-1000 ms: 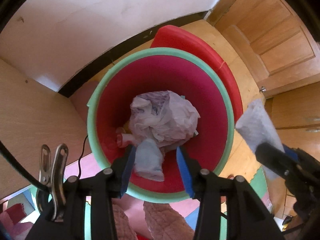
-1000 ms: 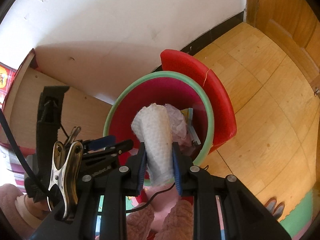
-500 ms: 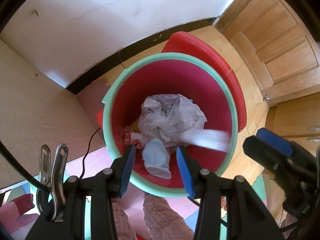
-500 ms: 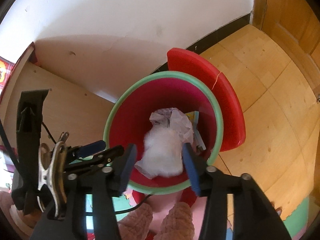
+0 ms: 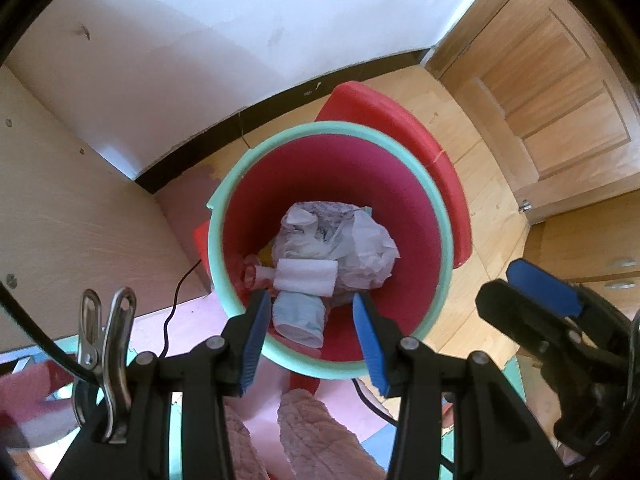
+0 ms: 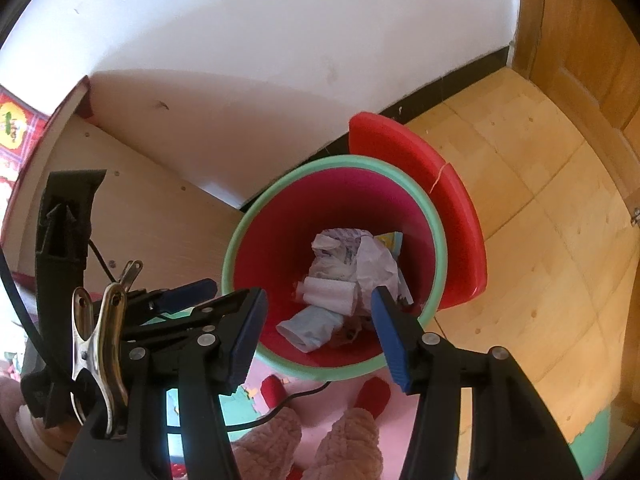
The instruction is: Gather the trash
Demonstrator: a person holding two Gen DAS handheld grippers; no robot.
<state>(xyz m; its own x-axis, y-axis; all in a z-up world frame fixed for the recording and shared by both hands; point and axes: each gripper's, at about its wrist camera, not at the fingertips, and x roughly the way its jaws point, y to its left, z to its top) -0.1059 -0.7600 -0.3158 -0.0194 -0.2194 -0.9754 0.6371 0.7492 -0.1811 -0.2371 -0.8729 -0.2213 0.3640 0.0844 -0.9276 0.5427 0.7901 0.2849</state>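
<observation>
Left wrist view: the left claw (image 5: 308, 320) is held released over the red bin with a green rim (image 5: 436, 216), nothing being gripped between its blue pads. A white rolled paper towel (image 5: 306, 276) is seen lying inside the bin, at 7 o'clock of the crumpled plastic bag (image 5: 352, 240) and just above a pale blue wad (image 5: 298, 314). A red lid (image 5: 420, 148) is propped behind the bin at 1 o'clock. The right claw (image 5: 532, 300) is seen at 4 o'clock of the bin. From the right wrist view, the right claw (image 6: 318, 332) is shown with jaws that have just been opening; nothing is held between them, and the paper towel (image 6: 330, 294) rests in the bin (image 6: 434, 224) below.
</observation>
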